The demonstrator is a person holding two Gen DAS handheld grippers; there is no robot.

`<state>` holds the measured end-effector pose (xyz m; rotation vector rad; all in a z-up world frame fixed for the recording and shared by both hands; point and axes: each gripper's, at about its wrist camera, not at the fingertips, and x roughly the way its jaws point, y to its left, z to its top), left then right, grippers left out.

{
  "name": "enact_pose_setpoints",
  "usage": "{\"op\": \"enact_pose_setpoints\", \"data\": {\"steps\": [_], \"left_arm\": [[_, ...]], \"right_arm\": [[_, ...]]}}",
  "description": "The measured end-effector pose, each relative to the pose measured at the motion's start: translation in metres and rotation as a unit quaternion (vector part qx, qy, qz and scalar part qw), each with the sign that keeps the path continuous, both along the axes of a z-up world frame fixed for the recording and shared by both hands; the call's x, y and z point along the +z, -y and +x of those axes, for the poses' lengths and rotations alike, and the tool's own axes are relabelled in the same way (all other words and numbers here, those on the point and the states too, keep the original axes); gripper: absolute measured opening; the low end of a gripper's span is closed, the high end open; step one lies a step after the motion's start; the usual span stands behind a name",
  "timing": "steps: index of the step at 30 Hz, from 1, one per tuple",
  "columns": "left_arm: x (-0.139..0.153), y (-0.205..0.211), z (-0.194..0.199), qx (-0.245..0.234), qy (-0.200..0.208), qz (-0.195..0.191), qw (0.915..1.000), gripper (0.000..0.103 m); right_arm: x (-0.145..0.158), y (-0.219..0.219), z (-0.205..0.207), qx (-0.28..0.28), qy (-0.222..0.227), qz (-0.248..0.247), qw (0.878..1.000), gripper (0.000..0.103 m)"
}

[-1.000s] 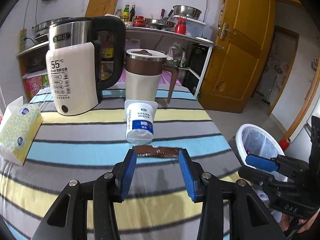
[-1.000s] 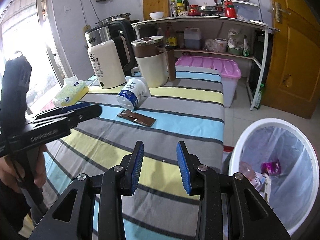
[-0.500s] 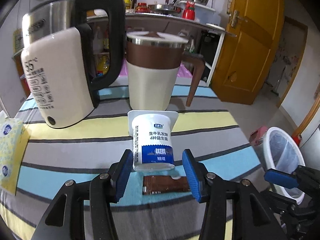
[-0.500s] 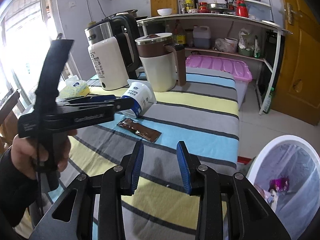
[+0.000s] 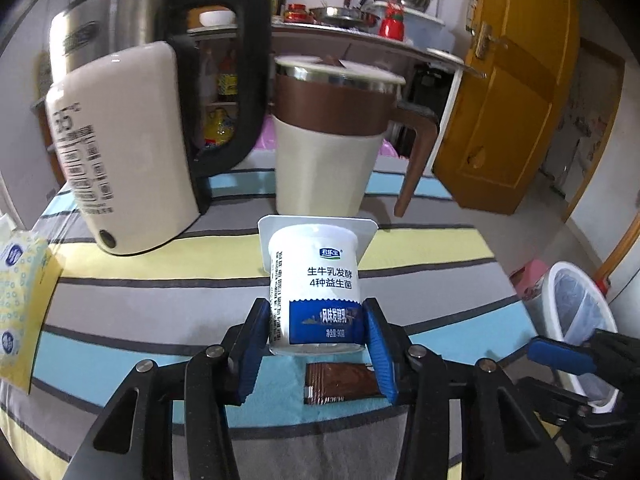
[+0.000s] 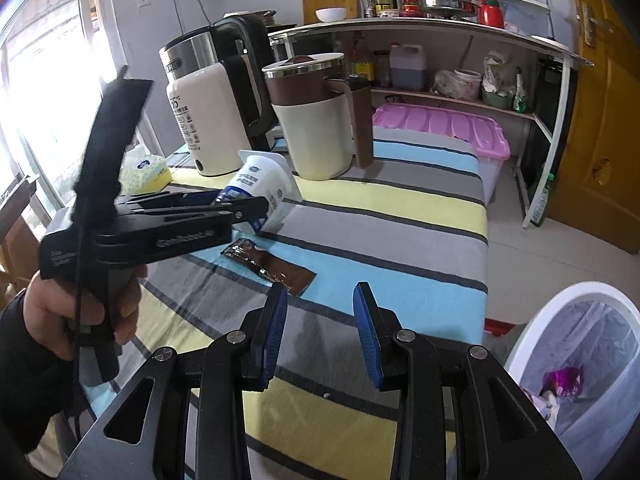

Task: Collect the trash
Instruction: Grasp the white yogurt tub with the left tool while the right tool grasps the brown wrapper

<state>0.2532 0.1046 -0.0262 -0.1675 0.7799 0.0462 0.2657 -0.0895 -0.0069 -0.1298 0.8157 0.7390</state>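
left hand-held gripper [image 5: 316, 340] around yogurt cup [image 5: 316, 292]

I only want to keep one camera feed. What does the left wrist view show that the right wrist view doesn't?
Only the left wrist view shows the left gripper fingers bracketing the yogurt cup base. Only the right wrist view shows the trash inside the white bin, the pink storage box and the hand holding the left gripper. Both show the brown wrapper, kettle and jug.

Tissue pack [image 5: 18, 300] cut by left edge, bin [image 6: 576, 360] contents perhaps wrappers, blurred.
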Motion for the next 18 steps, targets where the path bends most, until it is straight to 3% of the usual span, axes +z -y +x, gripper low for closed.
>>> {"op": "enact_pose_setpoints", "data": {"steps": [18], "left_arm": [[0.013,-0.031,-0.068,0.015,0.014,-0.016,0.9997,0.047]], "right_arm": [[-0.024,-0.073,0.024,0.117,0.01,-0.058,0.991,0.036]]}}
